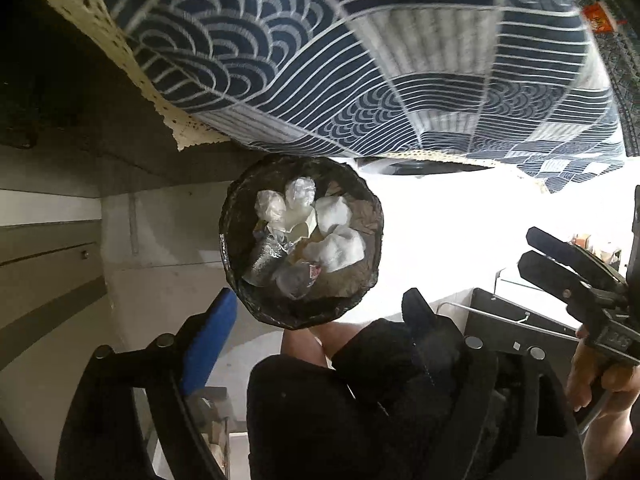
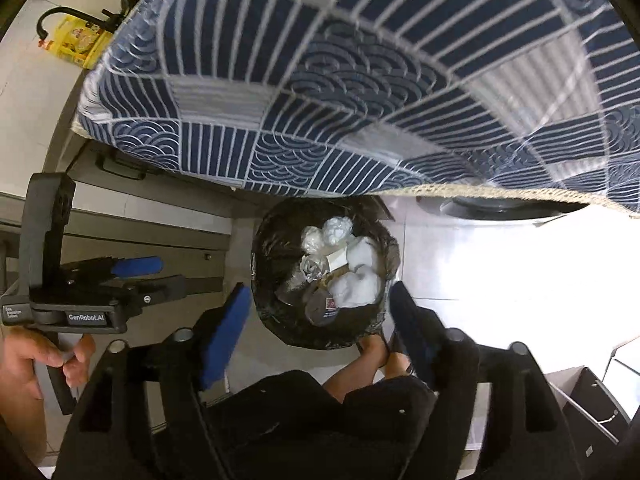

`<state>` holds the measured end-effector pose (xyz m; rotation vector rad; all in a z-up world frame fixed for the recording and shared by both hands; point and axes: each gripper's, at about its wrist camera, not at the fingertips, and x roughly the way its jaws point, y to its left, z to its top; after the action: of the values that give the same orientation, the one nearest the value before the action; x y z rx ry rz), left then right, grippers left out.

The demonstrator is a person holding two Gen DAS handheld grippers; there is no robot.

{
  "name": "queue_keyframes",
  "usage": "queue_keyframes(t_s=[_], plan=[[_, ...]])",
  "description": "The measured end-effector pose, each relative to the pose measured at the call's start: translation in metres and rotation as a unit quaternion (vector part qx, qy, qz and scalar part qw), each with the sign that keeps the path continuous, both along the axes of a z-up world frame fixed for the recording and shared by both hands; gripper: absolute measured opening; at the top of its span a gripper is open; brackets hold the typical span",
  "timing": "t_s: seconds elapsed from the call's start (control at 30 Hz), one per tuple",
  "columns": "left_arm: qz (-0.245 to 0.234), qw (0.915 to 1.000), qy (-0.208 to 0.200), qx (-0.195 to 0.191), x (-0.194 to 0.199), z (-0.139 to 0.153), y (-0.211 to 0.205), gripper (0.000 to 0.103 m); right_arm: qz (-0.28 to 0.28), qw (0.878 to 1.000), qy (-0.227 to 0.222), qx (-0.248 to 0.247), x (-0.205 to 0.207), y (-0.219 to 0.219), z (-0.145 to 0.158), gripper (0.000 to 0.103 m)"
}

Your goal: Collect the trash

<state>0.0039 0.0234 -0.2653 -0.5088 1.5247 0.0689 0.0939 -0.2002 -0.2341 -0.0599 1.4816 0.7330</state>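
The jaws of the left gripper (image 1: pixel 320 320) are seen wide apart, and nothing is held between them. The jaws of the right gripper (image 2: pixel 320 320) are also apart and empty. Just beyond both pairs of jaws, in the middle of each frame, the trash bin (image 1: pixel 232 208) with a black liner is seen on the floor. Several crumpled white tissues (image 1: pixel 340 248), a foil wrapper (image 1: pixel 264 258) and other small trash are already lying inside it. In the upper part of the frames a blue patterned cloth (image 2: pixel 360 80) is shown; no trash is visible on it. The collecting is judged nearly finished; what remains elsewhere cannot be told.
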Motion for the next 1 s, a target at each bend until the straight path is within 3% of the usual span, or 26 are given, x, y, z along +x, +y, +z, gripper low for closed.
queue_keyframes(t_s=[0.07, 0.27, 0.33, 0.77, 0.9, 1.0], plan=[[0.009, 0.9998, -0.009, 0.015, -0.002, 0.012, -0.003, 0.091, 0.001, 1.0, -0.005, 0.004, 0.001, -0.004, 0.011, 0.081], [0.037, 0.9983, -0.033, 0.03, -0.005, 0.049, -0.012, 0.092, 0.007, 0.999, -0.029, 0.02, 0.002, -0.017, 0.049, 0.084], [0.037, 0.9972, -0.045, 0.046, -0.005, 0.064, -0.018, 0.093, 0.006, 0.999, -0.041, 0.026, 0.002, -0.02, 0.061, 0.098], [0.051, 0.9878, -0.107, 0.102, -0.01, 0.128, -0.041, 0.096, 0.007, 0.991, -0.117, 0.057, 0.001, -0.051, 0.147, 0.098], [0.059, 0.9799, -0.127, 0.142, -0.012, 0.155, -0.05, 0.096, 0.005, 0.986, -0.153, 0.067, -0.002, -0.059, 0.179, 0.098], [0.053, 0.9792, -0.152, 0.124, -0.012, 0.177, -0.059, 0.096, 0.006, 0.982, -0.173, 0.078, -0.002, -0.064, 0.199, 0.098]])
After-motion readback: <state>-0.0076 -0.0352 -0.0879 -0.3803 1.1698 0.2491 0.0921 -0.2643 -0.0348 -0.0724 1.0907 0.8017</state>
